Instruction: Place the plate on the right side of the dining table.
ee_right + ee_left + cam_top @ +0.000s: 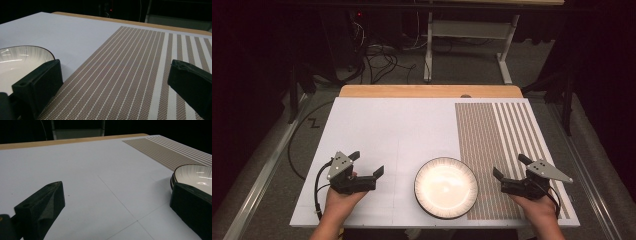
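A shallow white bowl (pixel 446 187) with a dark rim and fine ribbing running toward its centre stands upright on the white table (pixel 387 130), mouth up, near the table's front edge. Being round, the bowl has no long axis and points no particular way. No brand, label or writing can be read on it or anywhere else in the views.

Just to the right of the bowl begins a brown-and-white striped placemat (pixel 497 145); its stripes run from the table's near edge to the far one, and the bowl's right rim overlaps the mat's left border.

The left gripper (pixel 367 164) is held to the left of the bowl, apart from it, jaws spread wide and gripping nothing. In the left gripper view the bowl (pixel 193 176) sits just behind the jaw on the right, with bare table between the two jaws.

The right gripper (pixel 510 167) is held to the right of the bowl, over the striped placemat (pixel 140 75), jaws likewise spread and empty. In the right gripper view the bowl (pixel 22 60) lies behind the jaw on the left.

Beyond the bowl, a strip of wood (pixel 432 91) edges the far side of the table.
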